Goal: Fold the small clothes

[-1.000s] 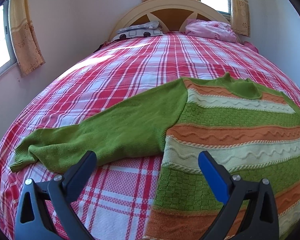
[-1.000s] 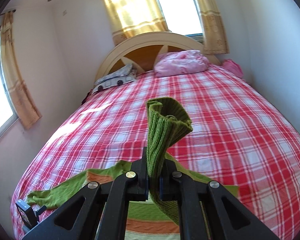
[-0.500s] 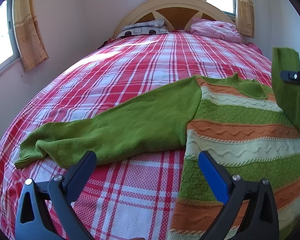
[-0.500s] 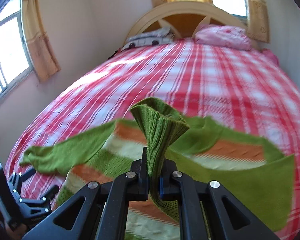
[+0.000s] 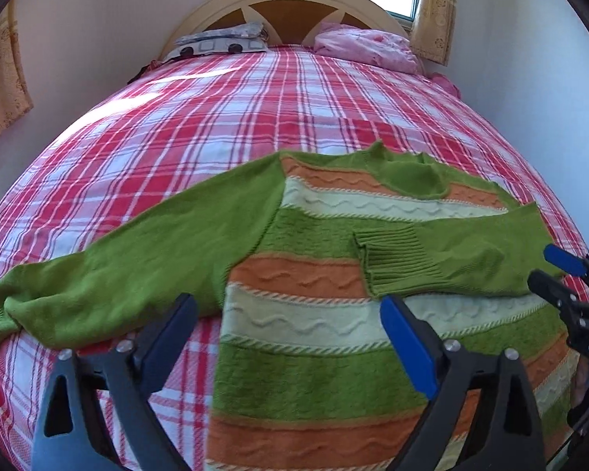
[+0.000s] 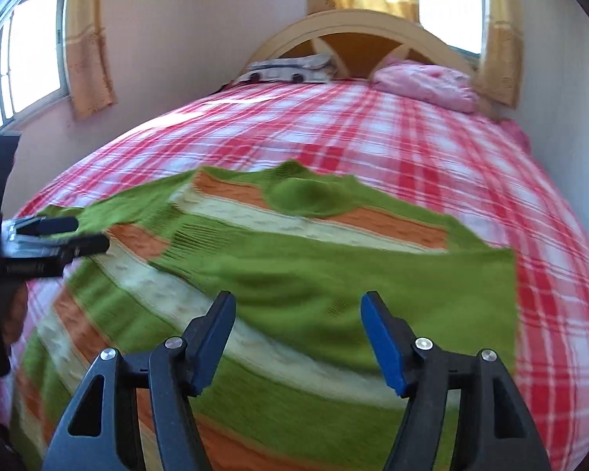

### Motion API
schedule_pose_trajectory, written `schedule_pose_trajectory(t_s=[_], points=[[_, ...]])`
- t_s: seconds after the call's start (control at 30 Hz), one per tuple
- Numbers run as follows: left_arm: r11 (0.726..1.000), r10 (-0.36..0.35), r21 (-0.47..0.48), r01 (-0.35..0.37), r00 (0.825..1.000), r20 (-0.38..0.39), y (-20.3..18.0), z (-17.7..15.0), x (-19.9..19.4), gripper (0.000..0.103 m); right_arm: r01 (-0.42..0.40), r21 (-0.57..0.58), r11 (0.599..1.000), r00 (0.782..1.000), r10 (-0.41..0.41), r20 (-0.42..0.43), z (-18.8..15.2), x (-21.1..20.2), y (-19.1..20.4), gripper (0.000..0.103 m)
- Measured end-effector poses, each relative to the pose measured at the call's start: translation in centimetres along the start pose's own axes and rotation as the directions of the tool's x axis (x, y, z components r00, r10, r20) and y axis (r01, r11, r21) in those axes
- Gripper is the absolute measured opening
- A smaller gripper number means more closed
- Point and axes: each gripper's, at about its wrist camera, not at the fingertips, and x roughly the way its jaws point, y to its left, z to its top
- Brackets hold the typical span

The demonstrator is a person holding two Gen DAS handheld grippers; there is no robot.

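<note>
Currently, stage: 1 sleeve of the green, orange and cream striped knit sweater [image 5: 314, 314] is folded across the chest; the other lies outstretched.
Garment location: flat, front up, on the near part of the red and white plaid bed cover [image 5: 255, 125], neckline toward the headboard.
Folded sleeve: green knit right sleeve [image 6: 333, 274] lies crosswise over the body, ribbed cuff near the chest centre.
Unfolded sleeve: green knit left sleeve [image 5: 137, 259] extends sideways off the body onto the plaid cover, long axis running from shoulder to cuff at the left picture edge.
Right gripper [image 6: 298, 337]: jaws opening, nothing between them; hovers just above the folded sleeve.
Left gripper [image 5: 290, 341]: wide but closing, nothing between the blue pads; hovers over the body edge beside the armpit.
Key relation: the outstretched sleeve lies ahead and to the left of the left gripper, which is the nearer of the 2.
Judged next move: left gripper takes the cuff end and carries it across along the sleeve's long axis.
Risk: a mid-sleeve grip would likely leave the cuff trailing.
</note>
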Motion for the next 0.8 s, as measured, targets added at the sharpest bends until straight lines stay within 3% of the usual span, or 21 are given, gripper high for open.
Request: schedule_pose_trajectory(t_s=[0.1, 0.2, 0.33, 0.57, 0.67, 0.7, 0.8], points=[[0.998, -0.055, -0.009, 0.054, 0.998, -0.044, -2.0, 1.2, 1.8, 0.072, 0.025, -0.001, 1.0, 0.999, -0.025, 0.027, -2.1, -1.2, -0.8, 0.07], [0.998, -0.062, -0.006, 0.062, 0.996, -0.059, -3.8, 2.2, 3.7, 0.068, 0.025, -0.007, 1.0, 1.0, -0.025, 0.02, -3.5, -1.3, -0.6, 0.07], [0.998, -0.062, -0.019, 0.06, 0.991, -0.121, -5.1, 2.3, 6.7, 0.06, 0.028, -0.026, 0.999, 0.996, -0.026, 0.08, -3.6, -2.5, -0.3, 0.07], [0.984, -0.117, -0.151, 0.1, 0.987, -0.109, -4.2, 1.5, 7.3, 0.062, 0.051, -0.057, 0.997, 0.993, -0.045, 0.111, -3.9, -2.8, 0.6, 0.072], [0.991, -0.087, -0.11, 0.079, 0.994, -0.07, -4.9, 1.5, 6.7, 0.038, 0.063, -0.058, 0.996, 0.992, -0.056, 0.113, -3.9, -2.8, 0.7, 0.073], [0.994, -0.082, -0.084, 0.076, 0.995, -0.06, -5.2, 1.5, 6.4, 0.014, 0.065, -0.058, 0.996, 0.992, -0.059, 0.115, -4.0, -2.8, 0.7, 0.073], [0.994, -0.102, -0.055, 0.099, 0.993, -0.056, -5.5, 1.8, 5.6, 0.005, 0.071, -0.056, 0.996, 0.991, -0.064, 0.114, -4.1, -2.9, 0.6, 0.074]])
